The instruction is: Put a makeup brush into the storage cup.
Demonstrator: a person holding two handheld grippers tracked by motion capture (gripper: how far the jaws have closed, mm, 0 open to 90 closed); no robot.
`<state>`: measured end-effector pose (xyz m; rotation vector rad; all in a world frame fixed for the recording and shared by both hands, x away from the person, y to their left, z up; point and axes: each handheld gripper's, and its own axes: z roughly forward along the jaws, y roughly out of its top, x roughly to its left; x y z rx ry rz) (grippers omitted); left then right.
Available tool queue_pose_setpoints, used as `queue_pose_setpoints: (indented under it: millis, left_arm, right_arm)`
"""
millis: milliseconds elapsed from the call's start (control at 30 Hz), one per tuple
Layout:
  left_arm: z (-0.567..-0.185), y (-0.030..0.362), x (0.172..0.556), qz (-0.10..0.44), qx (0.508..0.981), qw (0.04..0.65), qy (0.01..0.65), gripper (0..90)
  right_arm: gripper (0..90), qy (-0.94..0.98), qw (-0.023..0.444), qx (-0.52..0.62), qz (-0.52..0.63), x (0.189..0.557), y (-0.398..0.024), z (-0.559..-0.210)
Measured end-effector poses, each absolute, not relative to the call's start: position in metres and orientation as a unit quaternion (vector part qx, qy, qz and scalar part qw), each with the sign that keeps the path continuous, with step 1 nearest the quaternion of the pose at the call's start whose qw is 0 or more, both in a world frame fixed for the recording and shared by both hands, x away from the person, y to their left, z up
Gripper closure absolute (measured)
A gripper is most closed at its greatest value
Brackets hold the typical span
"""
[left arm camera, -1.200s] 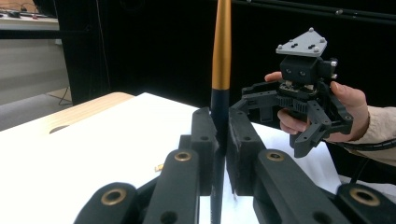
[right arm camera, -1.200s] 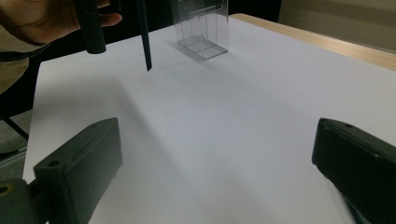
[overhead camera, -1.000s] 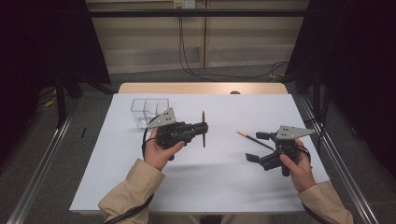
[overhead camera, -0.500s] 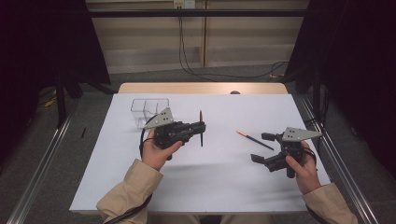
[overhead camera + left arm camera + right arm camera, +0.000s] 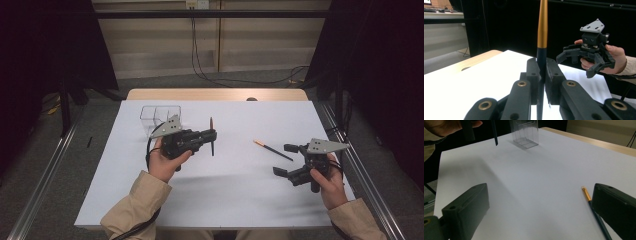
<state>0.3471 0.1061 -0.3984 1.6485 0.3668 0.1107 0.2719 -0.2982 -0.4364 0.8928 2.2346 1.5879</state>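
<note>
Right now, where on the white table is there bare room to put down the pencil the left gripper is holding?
The near half of the table, between the two forearms, is bare. So is the far right stretch beyond the loose pencil. It is tighter at far left, where the clear box stands behind the left gripper and its held pencil.

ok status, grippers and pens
Left gripper shut on a pen, held off the table. Right gripper open, second pen lying just ahead. Clear box behind left; nothing blocking.
</note>
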Motion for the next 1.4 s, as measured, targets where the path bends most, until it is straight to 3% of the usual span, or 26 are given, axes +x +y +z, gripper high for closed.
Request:
queue_pose_setpoints:
  millis: [1400]
  left_arm:
    - [-0.381, 0.135, 0.369, 0.093, 0.716, 0.663, 0.199, 83.0]
  right_arm:
    - [0.8, 0.776, 0.132, 0.299, 0.539, 0.271, -0.297, -0.437]
